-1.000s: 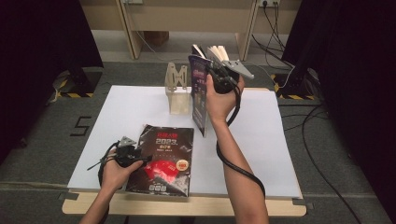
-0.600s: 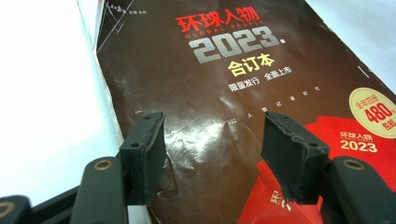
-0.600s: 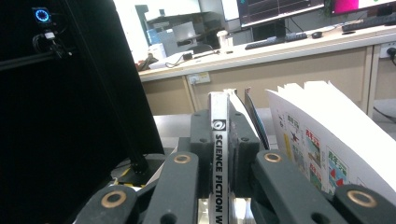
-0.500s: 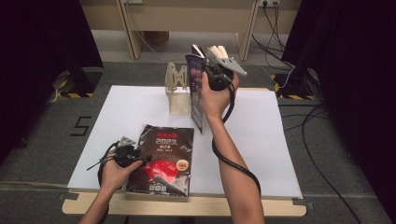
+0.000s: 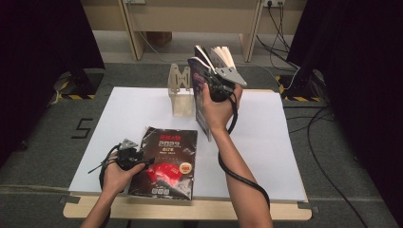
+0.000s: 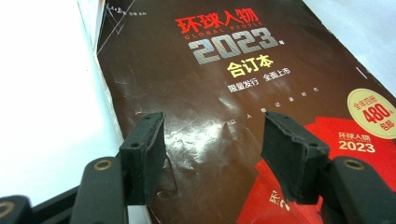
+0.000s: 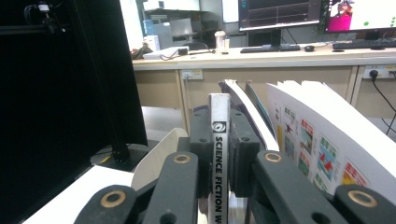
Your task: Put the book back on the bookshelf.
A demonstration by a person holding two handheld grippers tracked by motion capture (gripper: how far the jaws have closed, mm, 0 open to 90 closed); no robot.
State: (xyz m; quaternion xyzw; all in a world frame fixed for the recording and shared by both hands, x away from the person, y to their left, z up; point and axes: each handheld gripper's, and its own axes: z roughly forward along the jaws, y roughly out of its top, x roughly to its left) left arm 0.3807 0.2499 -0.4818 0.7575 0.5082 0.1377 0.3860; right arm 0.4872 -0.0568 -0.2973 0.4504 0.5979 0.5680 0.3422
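Held upright above the table [image 5: 266, 142] in the upper centre of the high view: a book [image 5: 202, 90] with a dark cover, pages fanned out toward the right. Pinched at its white spine, lettered "SCIENCE FICTION" [image 7: 219, 163], by the right gripper [image 5: 219, 83], both black pads pressed flat against it in the lower centre of the right gripper view. Loose illustrated pages [image 7: 322, 149] spreading to the right of the spine there. Just left of the book in the high view, touching or nearly so, a pale wooden book stand [image 5: 181, 92] upright near the table's far edge.

Lower left of centre in the high view, flat on the table near its front edge: a dark brown and red magazine [image 5: 166, 161] marked "2023" [image 6: 236, 44]. Over its left part, the left gripper [image 5: 142, 161], jaws spread apart, cover showing between them in the left gripper view, pads close above the glossy surface; contact impossible to tell.
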